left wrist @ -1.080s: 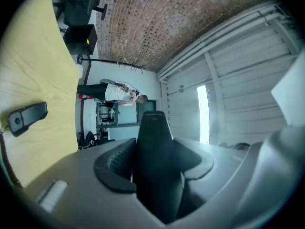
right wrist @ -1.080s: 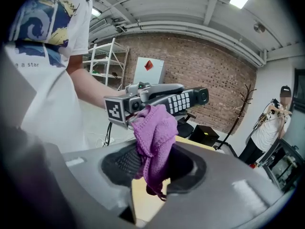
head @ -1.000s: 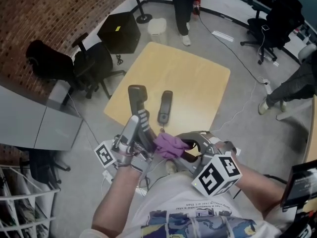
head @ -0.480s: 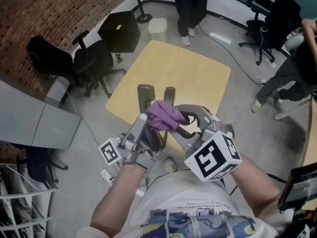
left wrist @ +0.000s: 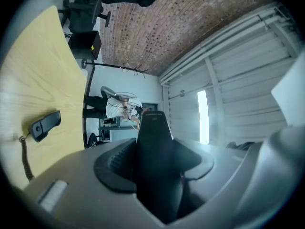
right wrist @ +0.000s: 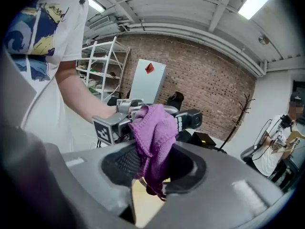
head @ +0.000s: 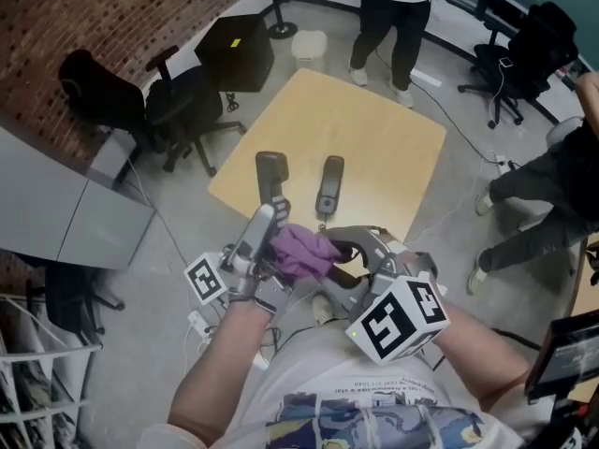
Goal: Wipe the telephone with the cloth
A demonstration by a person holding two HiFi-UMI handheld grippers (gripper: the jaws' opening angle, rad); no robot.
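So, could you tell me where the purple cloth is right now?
In the head view the purple cloth sits low centre, pinched in the right gripper, beside the black handset that the left gripper holds.

The purple cloth [head: 298, 249] in the right gripper [head: 318, 255] now sits lower on the telephone [head: 271, 178] than it did half a second ago. Back then it covered the top of the telephone, and now the dark top shows again. A second ago the cloth was just beside the telephone's lower end. The person [head: 398, 7] standing past the table [head: 374, 129] is now further to the right.
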